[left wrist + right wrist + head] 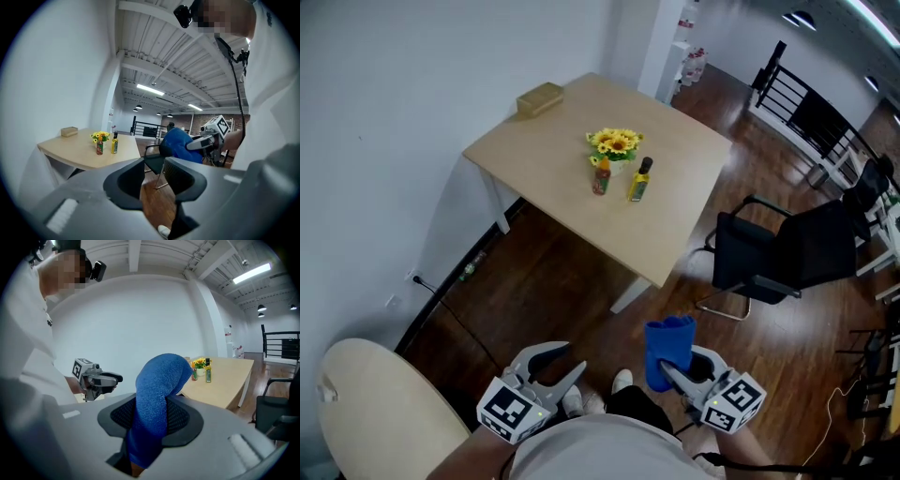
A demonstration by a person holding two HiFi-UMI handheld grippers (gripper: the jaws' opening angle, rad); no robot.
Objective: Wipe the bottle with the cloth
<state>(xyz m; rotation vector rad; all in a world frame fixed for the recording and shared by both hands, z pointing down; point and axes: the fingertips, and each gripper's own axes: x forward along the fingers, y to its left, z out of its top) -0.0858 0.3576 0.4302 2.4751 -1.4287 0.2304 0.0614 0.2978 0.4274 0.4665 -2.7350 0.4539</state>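
On the light wooden table (553, 178), far ahead of both grippers, a yellow bottle (639, 180) with a black cap stands next to a smaller red bottle (601, 176). Both also show small in the left gripper view as the yellow bottle (114, 144) and red bottle (99, 147), and in the right gripper view as the yellow bottle (207, 375). My right gripper (671, 371) is shut on a blue cloth (667, 349), which sticks up from its jaws as a folded hump (159, 390). My left gripper (574, 357) is open and holds nothing; floor shows in the gap (154, 173).
A pot of sunflowers (615, 145) stands just behind the bottles and a tan box (540, 97) sits at the table's far corner. A black chair (778, 248) stands right of the table. A round pale seat back (375, 412) is at my near left. A cable (455, 314) lies along the wall.
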